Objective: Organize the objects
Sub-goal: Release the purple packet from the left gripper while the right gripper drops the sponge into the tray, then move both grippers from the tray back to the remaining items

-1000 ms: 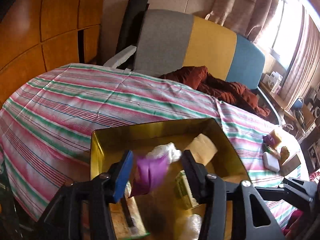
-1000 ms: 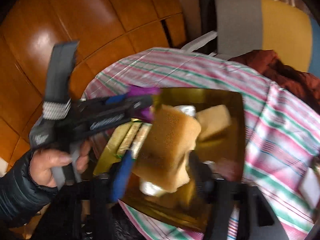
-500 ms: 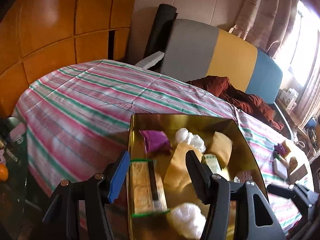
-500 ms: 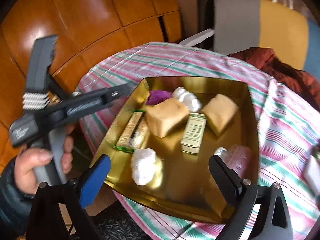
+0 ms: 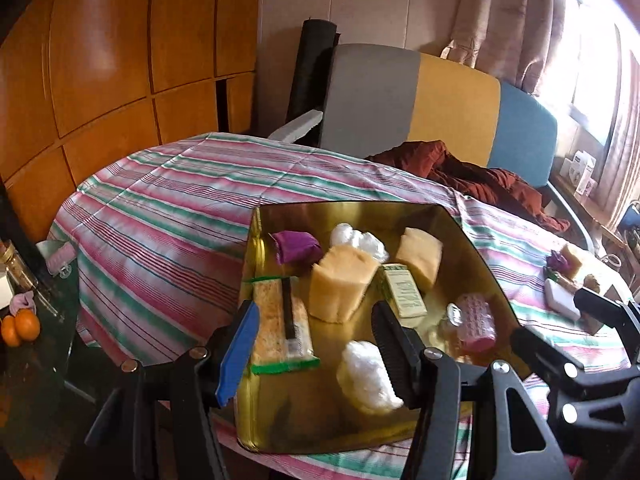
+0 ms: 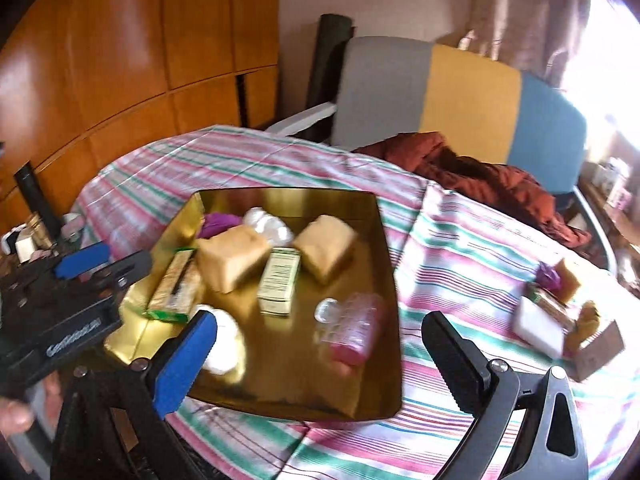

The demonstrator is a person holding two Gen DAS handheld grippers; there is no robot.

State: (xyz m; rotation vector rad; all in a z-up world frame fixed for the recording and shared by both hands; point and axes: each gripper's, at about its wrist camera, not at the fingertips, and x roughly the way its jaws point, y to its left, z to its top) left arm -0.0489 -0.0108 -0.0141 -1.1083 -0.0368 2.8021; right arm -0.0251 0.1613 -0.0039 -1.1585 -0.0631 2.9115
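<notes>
A gold tray (image 5: 360, 210) (image 6: 390, 264) sits on the striped tablecloth. In it lie a purple pouch (image 5: 296, 246), two tan sponges (image 5: 340, 286) (image 6: 324, 246), white cotton balls (image 5: 370, 376), a green-edged packet (image 5: 278, 322), a small carton (image 6: 278, 276) and a pink bottle (image 6: 352, 330). My left gripper (image 5: 314, 354) is open and empty above the tray's near edge. My right gripper (image 6: 320, 362) is open and empty over the tray's near right part. More loose items (image 6: 552, 300) lie on the cloth to the right.
A grey, yellow and blue seat back (image 5: 436, 104) with a rust-red blanket (image 5: 480, 180) stands behind the table. Wooden cabinets (image 5: 100, 60) fill the left wall. Oranges (image 5: 20, 326) and small things sit on a low glass surface at the left.
The purple pouch left my left gripper and the sponge left my right gripper; both now lie in the tray. Both grippers opened and pulled back toward me.
</notes>
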